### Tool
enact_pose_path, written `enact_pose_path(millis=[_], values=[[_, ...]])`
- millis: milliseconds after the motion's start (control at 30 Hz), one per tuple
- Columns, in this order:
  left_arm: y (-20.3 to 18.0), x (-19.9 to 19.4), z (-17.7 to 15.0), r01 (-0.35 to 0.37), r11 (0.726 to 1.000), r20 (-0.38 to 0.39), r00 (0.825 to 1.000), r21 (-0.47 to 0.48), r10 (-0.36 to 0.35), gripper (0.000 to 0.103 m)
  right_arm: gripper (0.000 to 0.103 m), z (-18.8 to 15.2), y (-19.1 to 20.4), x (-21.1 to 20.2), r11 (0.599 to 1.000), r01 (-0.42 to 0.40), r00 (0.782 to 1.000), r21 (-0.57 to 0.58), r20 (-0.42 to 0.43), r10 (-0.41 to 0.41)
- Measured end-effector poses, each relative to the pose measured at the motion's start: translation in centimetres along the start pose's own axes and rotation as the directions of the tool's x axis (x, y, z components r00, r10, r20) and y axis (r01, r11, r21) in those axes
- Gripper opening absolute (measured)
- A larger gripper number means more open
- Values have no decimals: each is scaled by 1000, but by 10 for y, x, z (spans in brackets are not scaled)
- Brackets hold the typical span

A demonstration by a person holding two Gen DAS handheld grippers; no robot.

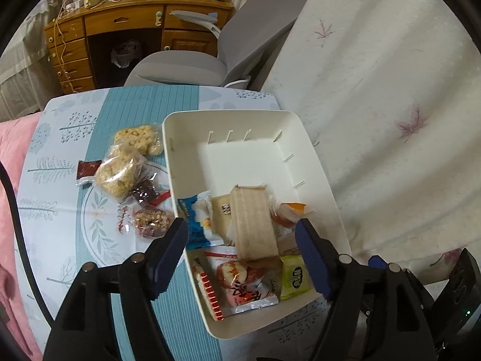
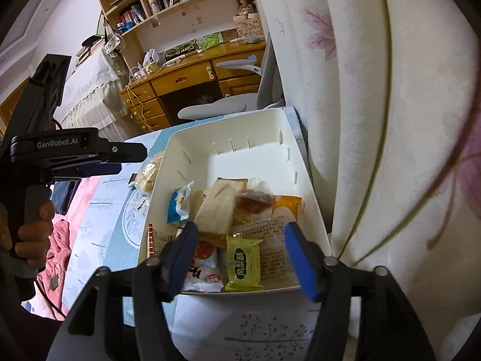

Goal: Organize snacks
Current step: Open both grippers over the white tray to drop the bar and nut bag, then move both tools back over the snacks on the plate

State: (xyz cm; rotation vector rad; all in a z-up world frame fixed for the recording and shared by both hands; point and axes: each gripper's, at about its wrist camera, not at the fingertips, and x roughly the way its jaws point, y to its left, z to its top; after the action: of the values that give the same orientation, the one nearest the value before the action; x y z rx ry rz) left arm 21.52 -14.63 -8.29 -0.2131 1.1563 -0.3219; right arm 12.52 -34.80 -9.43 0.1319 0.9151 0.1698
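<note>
Left wrist: your left claw (image 1: 242, 258) and right claw (image 2: 239, 258) gape empty over white bin (image 1: 258, 117). Puffed-rice packs (image 1: 120, 171) wait near surface's middle; reach there next.

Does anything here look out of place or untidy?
Yes. Several snacks lie on the tablecloth left of the white bin, not inside it. In the bin, the packets are heaped at the near end; a long beige packet leans across them. Nothing looks spilled or torn.

bin (image 1: 192, 180): cream | tablecloth (image 1: 60, 210): blue-white, tree print | green packet (image 2: 243, 263) | curtain (image 1: 390, 105): white, pink leaves
</note>
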Motion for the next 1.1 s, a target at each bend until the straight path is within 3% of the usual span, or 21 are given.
enact_pose_path(millis=[333, 633, 833, 1100], values=[[26, -1, -19, -28, 999, -38, 999, -43, 26, 78, 70, -6, 7, 13, 998, -6, 997, 59, -71, 10], [69, 0, -59, -54, 995, -130, 991, -79, 43, 80, 71, -14, 30, 28, 992, -22, 988, 122, -147, 40], [102, -2, -80, -85, 993, -196, 978, -80, 68, 80, 71, -20, 60, 37, 988, -36, 983, 151, -171, 62], [153, -18, -84, -122, 990, -215, 971, -66, 105, 80, 71, -25, 107, 51, 983, -33, 980, 182, -189, 68]])
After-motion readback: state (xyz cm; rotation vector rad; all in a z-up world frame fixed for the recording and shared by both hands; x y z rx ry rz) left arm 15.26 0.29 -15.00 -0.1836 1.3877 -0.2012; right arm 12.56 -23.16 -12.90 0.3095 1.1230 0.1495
